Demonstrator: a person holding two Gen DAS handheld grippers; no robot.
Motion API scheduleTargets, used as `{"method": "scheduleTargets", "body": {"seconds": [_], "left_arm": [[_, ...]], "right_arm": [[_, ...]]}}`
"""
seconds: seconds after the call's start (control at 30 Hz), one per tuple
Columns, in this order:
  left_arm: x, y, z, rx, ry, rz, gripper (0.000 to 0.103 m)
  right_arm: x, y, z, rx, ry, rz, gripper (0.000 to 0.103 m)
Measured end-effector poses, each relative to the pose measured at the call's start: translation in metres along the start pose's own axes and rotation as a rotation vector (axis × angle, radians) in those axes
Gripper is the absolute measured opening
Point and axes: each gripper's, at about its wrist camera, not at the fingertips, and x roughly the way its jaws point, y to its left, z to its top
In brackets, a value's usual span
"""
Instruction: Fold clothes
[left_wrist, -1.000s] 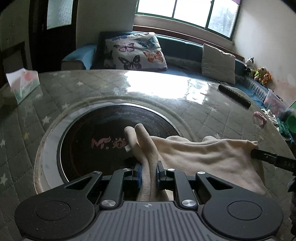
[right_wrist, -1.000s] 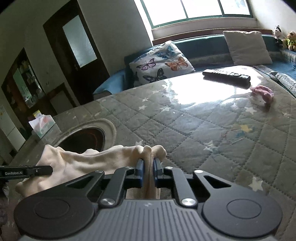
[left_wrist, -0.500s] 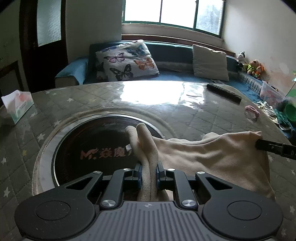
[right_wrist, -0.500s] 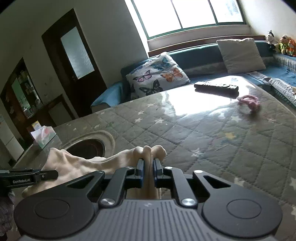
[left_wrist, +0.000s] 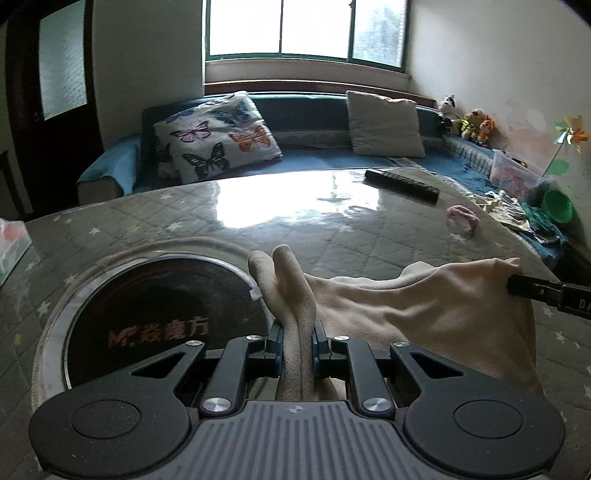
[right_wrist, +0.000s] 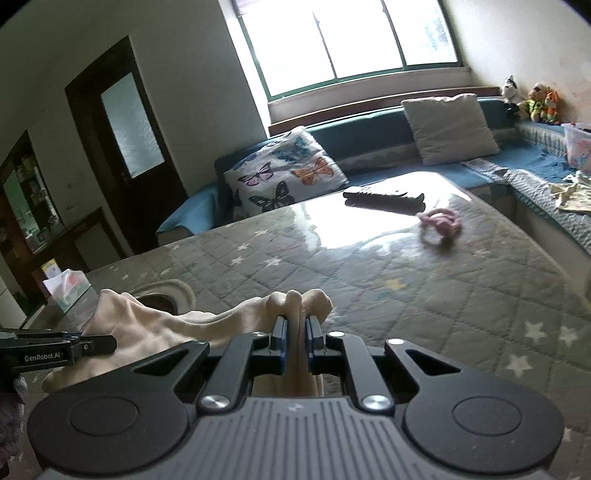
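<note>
Two grippers are at work for me here, and both are pinching the same cream garment (left_wrist: 406, 306). My left gripper (left_wrist: 297, 345) has its jaws pressed onto a bunched fold that stands up between the fingers in two rounded lobes; my right gripper (right_wrist: 295, 343) is clamped the same way on another bunched edge, with three small humps of cloth poking up past its tips. The fabric hangs stretched between the two, sagging in soft creases, and its lower part drapes down toward the quilted table cover (left_wrist: 351, 243) near the table's front edge. In the left wrist view the right gripper's finger reaches in from the right and bites a corner of the cloth; in the right wrist view the left gripper's finger, marked with white lettering, comes in from the left in the same manner. A round dark inset (left_wrist: 162, 314) with red lettering sits in the table's near left part, just beside the left-held fold. A black remote (right_wrist: 384, 201) lies near the far edge of the table, with a pink hair tie (right_wrist: 441, 225) just beside it, both well apart from the garment. A tissue box (right_wrist: 68, 293) stands at the table's left edge. Behind the table a sofa carries a butterfly cushion (left_wrist: 218, 136) and a plain pale cushion (left_wrist: 384, 125) beneath the window.
</note>
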Motion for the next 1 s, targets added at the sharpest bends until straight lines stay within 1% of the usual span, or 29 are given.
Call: {"method": "scheduleTargets", "body": {"seconds": [0.43,0.7,1.0], "left_arm": [[0.021,-0.043,0.008,0.06,0.008,-0.065,0.015],[0.04,-0.063,0.009,0.099,0.027,-0.084,0.015],[0.054,-0.079,0.013,0.125,0.038,-0.106,0.015]], "right_arm": [[-0.022,-0.033,0.006,0.024,-0.048,-0.095,0.009],[-0.02,-0.053,0.005,0.031,-0.035,-0.161,0.009],[-0.015,-0.07,0.007,0.034,-0.026,-0.211,0.009]]}}
